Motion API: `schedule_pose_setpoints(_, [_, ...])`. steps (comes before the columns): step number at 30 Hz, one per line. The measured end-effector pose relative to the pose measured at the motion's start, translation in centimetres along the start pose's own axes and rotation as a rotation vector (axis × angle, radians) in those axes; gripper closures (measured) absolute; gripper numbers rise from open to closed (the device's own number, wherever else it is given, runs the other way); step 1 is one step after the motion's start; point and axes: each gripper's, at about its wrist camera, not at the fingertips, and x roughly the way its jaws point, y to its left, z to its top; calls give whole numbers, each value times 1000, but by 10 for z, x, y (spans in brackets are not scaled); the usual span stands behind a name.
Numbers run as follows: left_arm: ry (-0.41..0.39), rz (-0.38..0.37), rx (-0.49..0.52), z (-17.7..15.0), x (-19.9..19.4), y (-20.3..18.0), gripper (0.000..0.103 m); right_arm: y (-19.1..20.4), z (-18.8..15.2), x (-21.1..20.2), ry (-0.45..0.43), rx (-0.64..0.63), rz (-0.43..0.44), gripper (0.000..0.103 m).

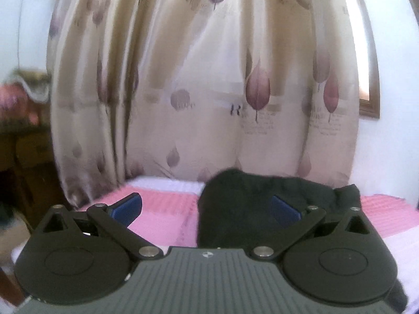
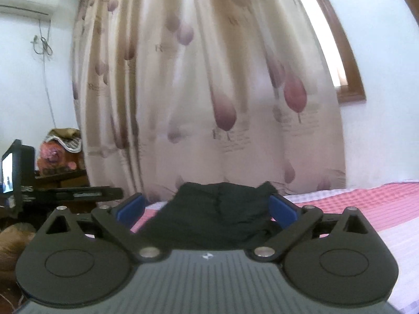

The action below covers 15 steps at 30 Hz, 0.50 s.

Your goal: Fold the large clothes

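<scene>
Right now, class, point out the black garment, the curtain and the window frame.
black garment (image 2: 209,217), right wrist view, middle of the heap.
curtain (image 1: 204,83), left wrist view, central fold.
window frame (image 2: 348,78), right wrist view, brown side rail.

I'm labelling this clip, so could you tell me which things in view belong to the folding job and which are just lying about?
Job: black garment; pink checked bed cover beneath it; left gripper; right gripper, both open.

Lying about: leaf-print curtain; air conditioner; small screen.

Home bedroom: bed (image 2: 379,204), curtain (image 2: 209,91).
</scene>
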Motion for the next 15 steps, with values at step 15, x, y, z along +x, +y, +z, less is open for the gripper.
schedule_pose_setpoints(15, [-294, -90, 150, 30, -72, -31, 0, 9, -4, -9, 27, 36, 26, 1])
